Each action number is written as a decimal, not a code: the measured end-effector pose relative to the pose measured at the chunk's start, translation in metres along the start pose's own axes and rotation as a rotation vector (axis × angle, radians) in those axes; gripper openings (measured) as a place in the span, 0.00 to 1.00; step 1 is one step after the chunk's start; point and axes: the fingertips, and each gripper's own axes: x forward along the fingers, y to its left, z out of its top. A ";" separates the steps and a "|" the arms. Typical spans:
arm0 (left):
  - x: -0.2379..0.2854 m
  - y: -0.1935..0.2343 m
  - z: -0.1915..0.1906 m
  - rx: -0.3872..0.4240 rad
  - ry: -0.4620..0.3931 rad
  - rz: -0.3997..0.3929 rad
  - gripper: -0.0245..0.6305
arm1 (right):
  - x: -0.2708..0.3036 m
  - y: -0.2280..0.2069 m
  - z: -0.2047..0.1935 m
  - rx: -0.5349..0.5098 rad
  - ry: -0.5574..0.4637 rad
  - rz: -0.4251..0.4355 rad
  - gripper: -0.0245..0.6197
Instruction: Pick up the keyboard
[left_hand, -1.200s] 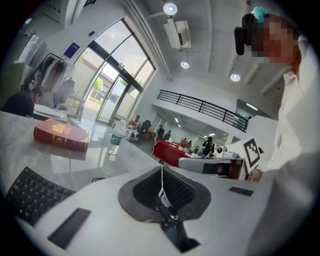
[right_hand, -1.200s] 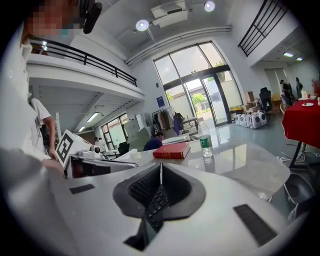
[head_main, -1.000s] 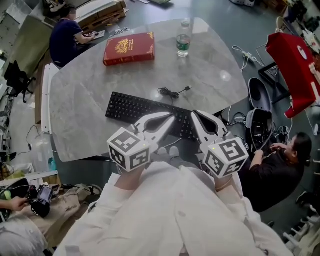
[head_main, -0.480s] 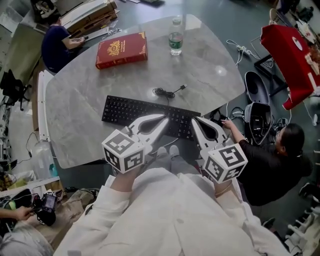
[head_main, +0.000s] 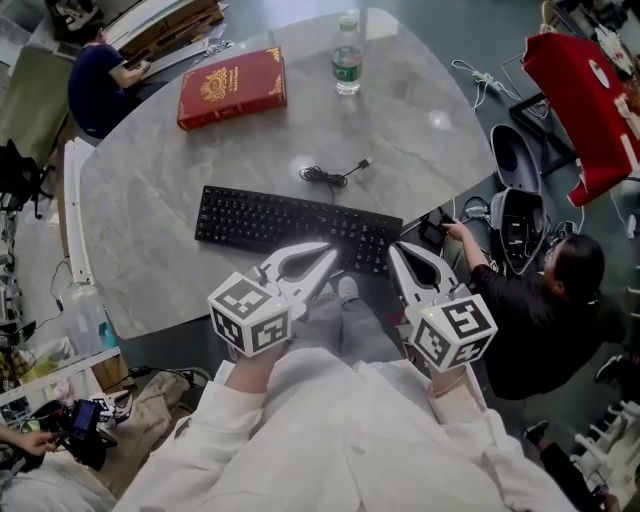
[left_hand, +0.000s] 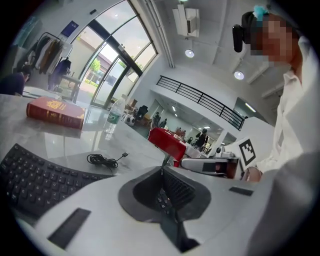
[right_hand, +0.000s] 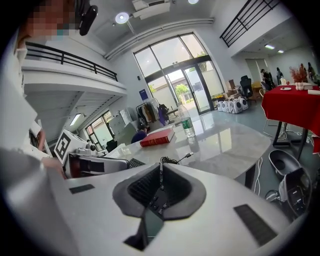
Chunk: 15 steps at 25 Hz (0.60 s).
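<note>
One keyboard (head_main: 295, 225), one red book (head_main: 232, 87) and one bottle (head_main: 347, 60) are lying on the counter (head_main: 420, 150); I am holding the left gripper (head_main: 331, 249) and right gripper (head_main: 394, 249) closed, empty.

One keyboard (head_main: 290, 225), one red book (head_main: 232, 87), one water bottle (head_main: 347, 58), one coiled cable (head_main: 325, 176), two hand-held grippers (head_main: 329, 251) (head_main: 394, 250).

Black corded keyboard (head_main: 297, 227) flat near the marble surface's (head_main: 150, 200) front edge, cable coiled behind it.
</note>
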 end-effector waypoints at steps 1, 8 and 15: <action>0.002 0.000 -0.004 -0.008 0.007 -0.004 0.06 | 0.000 -0.002 -0.003 0.004 0.007 -0.003 0.09; 0.016 0.000 -0.026 -0.045 0.056 -0.040 0.07 | 0.009 -0.012 -0.021 0.044 0.036 -0.014 0.09; 0.023 0.005 -0.046 -0.076 0.100 -0.052 0.06 | 0.017 -0.021 -0.039 0.080 0.071 -0.033 0.09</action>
